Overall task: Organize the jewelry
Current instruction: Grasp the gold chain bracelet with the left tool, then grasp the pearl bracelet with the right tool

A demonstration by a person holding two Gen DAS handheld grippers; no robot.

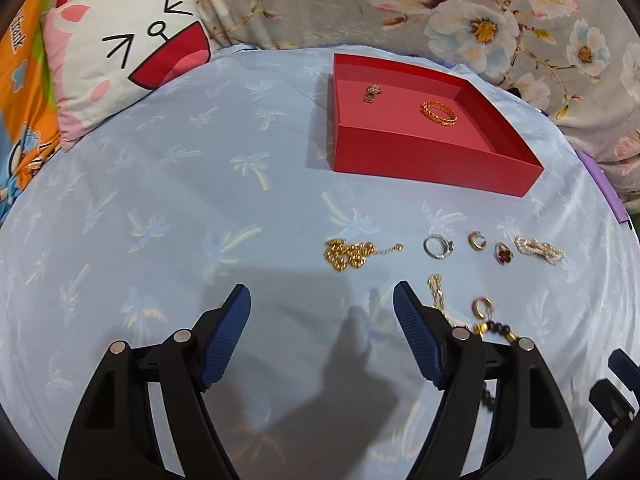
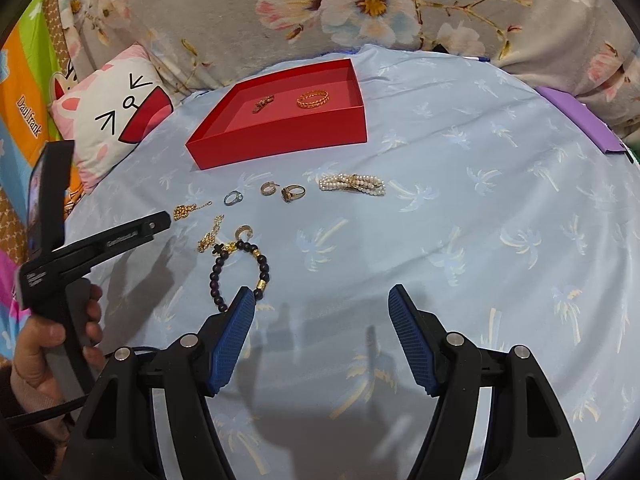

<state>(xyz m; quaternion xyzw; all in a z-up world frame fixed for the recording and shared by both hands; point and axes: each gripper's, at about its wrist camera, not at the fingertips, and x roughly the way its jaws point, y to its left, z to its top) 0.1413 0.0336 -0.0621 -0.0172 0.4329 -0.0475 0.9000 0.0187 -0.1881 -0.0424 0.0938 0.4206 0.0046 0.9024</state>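
Observation:
A red tray point(image 1: 420, 156) point(image 2: 280, 144) sits on the blue sheet and holds a gold bangle point(image 1: 438, 113) point(image 2: 313, 99) and a small gold clasp piece point(image 1: 372, 93) point(image 2: 263, 105). Loose jewelry lies in front of it: a gold chain point(image 1: 348, 254) point(image 2: 186, 211), a silver ring point(image 1: 438, 246) point(image 2: 233, 198), a small hoop point(image 1: 477, 240) point(image 2: 269, 189), a stone ring point(image 1: 504, 253) point(image 2: 293, 193), a pearl bracelet point(image 1: 540, 251) point(image 2: 352, 184), a thin chain point(image 2: 210, 236), another hoop point(image 1: 483, 307) point(image 2: 244, 232) and a dark bead bracelet point(image 2: 240, 272). My left gripper point(image 1: 322, 300) is open and empty. My right gripper point(image 2: 322, 300) is open, its left finger beside the bead bracelet.
A cat-face pillow point(image 1: 120, 60) point(image 2: 116, 120) lies at the back left. A floral blanket point(image 1: 440, 4) runs along the back. A purple object point(image 2: 580, 124) lies at the right edge of the sheet. The left gripper and the hand holding it show at the left of the right wrist view point(image 2: 92, 248).

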